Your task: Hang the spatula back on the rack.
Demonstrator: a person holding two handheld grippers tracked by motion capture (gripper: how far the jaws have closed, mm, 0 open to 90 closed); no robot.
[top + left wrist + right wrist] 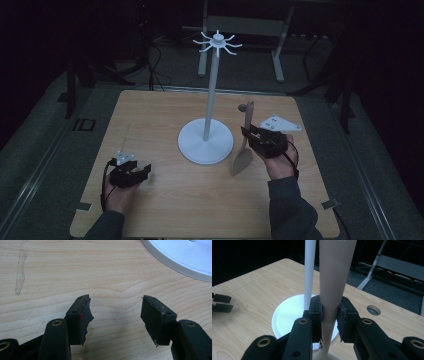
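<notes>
Nearest the person, the left gripper [131, 172] rests low on the wooden table [150, 125] with its jaws spread wide and nothing between them; in the left gripper view there is only bare wood grain in the gap, with the rim of the stand's white base [180, 257] off at the far right. Across from it, the right gripper [257, 136] has its pads closed on the narrow handle of a pale wooden spatula [244, 142], gripping it about midway. The spatula stands close to upright, its long axis running almost parallel to the white pole [211, 95] of the utensil stand; its broad blade [241, 162] hangs lowest, just off the right edge of the round base, and the handle end with its hanging hole points up. In the right gripper view the handle [334, 277] rises right beside the pole [309, 272], apart from it rather than touching. Farthest and highest is the ring of white hooks [218, 42] at the top of the pole, well above the handle's tip. To my eye the coming move turns on that gap: the right hand, far the nearer one, must lift the spatula up along its own axis and bring the hole onto a hook.
</notes>
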